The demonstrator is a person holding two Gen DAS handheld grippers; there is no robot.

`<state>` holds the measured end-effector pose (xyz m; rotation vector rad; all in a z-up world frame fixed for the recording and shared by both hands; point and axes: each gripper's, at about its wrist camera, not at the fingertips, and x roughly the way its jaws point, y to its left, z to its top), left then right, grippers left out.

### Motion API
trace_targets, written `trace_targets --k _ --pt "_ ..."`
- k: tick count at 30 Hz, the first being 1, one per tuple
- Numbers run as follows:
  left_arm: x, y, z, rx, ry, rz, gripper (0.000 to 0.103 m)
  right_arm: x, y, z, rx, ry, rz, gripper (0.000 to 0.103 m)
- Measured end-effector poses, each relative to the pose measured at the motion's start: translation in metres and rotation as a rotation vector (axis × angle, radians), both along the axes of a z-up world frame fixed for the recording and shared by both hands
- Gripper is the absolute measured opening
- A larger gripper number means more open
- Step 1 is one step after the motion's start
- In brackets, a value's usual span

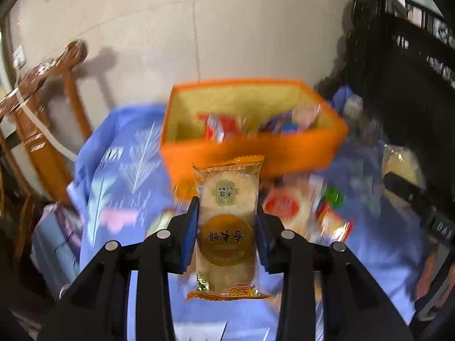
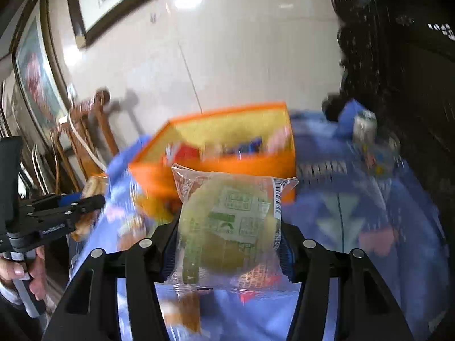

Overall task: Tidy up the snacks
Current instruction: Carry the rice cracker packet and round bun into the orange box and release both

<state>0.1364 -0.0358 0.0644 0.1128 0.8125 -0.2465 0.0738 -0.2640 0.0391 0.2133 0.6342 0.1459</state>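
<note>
Your left gripper [image 1: 227,221] is clamped on the orange-edged clear packet of round rice crackers [image 1: 227,227], and your right gripper [image 2: 229,244] is clamped on the clear packet with a greenish round cake [image 2: 227,224]. Both packets hang in the air before the orange box with yellow lining [image 1: 250,147]. I judge them light, slippery and brittle; hold them by the middle, gently.

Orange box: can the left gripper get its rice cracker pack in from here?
Probably yes. The left gripper holds the rice cracker pack just short of the orange box; its top is open, with bare space inside at the left beside the snacks.
</note>
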Motion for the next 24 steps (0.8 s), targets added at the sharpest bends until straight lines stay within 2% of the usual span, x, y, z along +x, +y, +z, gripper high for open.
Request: trace_targets --k 3,7,11,16,17,18,19,20,21,24 --pt "0.039 -0.012 0.014 -0.017 -0.009 0.009 0.035 0.035 -0.003 0.015 0.007 -0.05 -0.037 0.058" --pt "0.087 -0.023 0.015 -0.033 -0.009 0.033 0.035 0.08 -0.005 0.015 0.014 -0.065 -0.072 0.058" --pt "0.128 -0.026 -0.007 -0.035 0.031 0.055 0.035 0.125 -0.013 0.0 0.041 -0.034 -0.094 0.058" --pt "0.162 -0.027 -0.042 -0.012 0.089 0.092 0.035 0.166 -0.009 -0.024 0.01 0.026 -0.097 0.06" --pt "0.165 -0.026 -0.046 -0.007 0.094 0.101 0.048 0.172 -0.008 -0.028 0.009 0.036 -0.1 0.062" --pt "0.167 -0.027 -0.05 0.01 0.096 0.12 0.075 0.178 -0.007 -0.033 0.008 0.042 -0.105 0.065" --pt "0.166 -0.028 -0.05 0.033 0.078 0.138 0.089 0.18 -0.005 -0.033 0.008 0.037 -0.105 0.069" --pt "0.163 -0.029 -0.049 0.058 0.039 0.146 0.099 0.181 -0.004 -0.033 -0.002 0.023 -0.118 0.078" --pt "0.16 -0.032 -0.048 0.079 0.018 0.139 0.099 0.179 -0.002 -0.031 -0.024 0.004 -0.145 0.085" --pt "0.151 -0.035 -0.045 0.132 0.0 0.098 0.099 0.163 0.001 -0.025 -0.031 -0.054 -0.161 0.09"
